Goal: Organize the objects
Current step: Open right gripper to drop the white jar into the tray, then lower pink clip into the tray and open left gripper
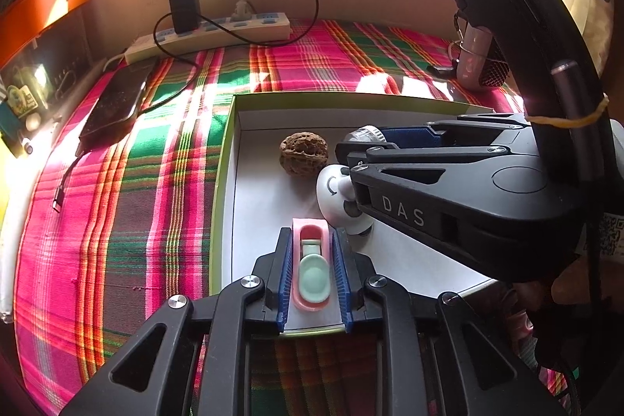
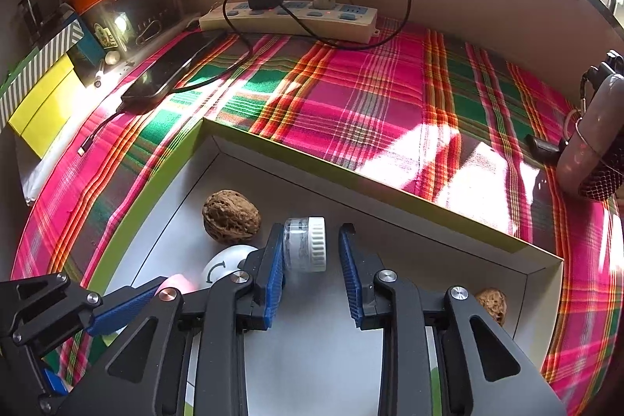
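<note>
A shallow white box with green rim [image 1: 224,158] [image 2: 351,166] lies on a plaid cloth. Inside lie a walnut [image 1: 304,153] [image 2: 231,221], a white round gadget with an arrow mark [image 1: 331,193] [image 2: 222,266] and a second walnut [image 2: 492,303]. My left gripper [image 1: 314,266] is shut on a pink holder with a mint spoon-shaped piece [image 1: 312,264], low over the box's near side. My right gripper [image 2: 310,262] is open around a small clear jar with a white lid [image 2: 306,244]; the jar touches the left finger, with a gap to the right finger.
A power strip [image 1: 218,34] [image 2: 288,20] with a black charger and cable lies at the back. A dark phone [image 1: 113,104] [image 2: 171,73] lies at the left. A pink bottle in netting [image 1: 477,59] [image 2: 592,143] stands at the right. Yellow and orange boxes are far left.
</note>
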Tool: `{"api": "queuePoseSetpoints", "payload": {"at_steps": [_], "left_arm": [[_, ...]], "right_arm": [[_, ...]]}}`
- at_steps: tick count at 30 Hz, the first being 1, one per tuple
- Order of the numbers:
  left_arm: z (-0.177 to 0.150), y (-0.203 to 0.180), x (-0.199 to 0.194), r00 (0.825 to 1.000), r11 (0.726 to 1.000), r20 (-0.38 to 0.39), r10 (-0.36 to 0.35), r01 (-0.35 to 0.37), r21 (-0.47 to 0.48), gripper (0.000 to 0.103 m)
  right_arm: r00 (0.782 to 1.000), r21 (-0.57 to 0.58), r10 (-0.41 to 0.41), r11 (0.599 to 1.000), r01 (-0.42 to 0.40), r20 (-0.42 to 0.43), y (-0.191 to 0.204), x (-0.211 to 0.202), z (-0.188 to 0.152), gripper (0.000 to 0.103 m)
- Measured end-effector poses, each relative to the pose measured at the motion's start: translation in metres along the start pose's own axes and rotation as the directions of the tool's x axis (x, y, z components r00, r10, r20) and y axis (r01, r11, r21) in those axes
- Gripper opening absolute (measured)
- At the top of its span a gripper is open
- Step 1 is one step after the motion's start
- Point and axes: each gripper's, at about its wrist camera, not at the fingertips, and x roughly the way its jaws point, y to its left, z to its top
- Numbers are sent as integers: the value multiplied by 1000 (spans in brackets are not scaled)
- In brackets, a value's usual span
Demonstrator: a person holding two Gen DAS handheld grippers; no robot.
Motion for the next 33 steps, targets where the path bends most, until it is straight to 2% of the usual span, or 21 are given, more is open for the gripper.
{"api": "queuePoseSetpoints", "payload": {"at_steps": [8,13,33], "left_arm": [[0,-2,-1,1000,1000,2,9,-9,2,21],[-1,-3,-5,1000,1000,6,12,-12,-5,27],[-15,-7,-37,999,1000,54,1,-1,-11,28]], "right_arm": [[1000,12,4,1000,-4,11,-2,-5,-1,32],[1000,24,1,1000,-2,26,-3,-13,-2,32],[993,86,-37,996,27,113,-11,-65,-25,33]]}}
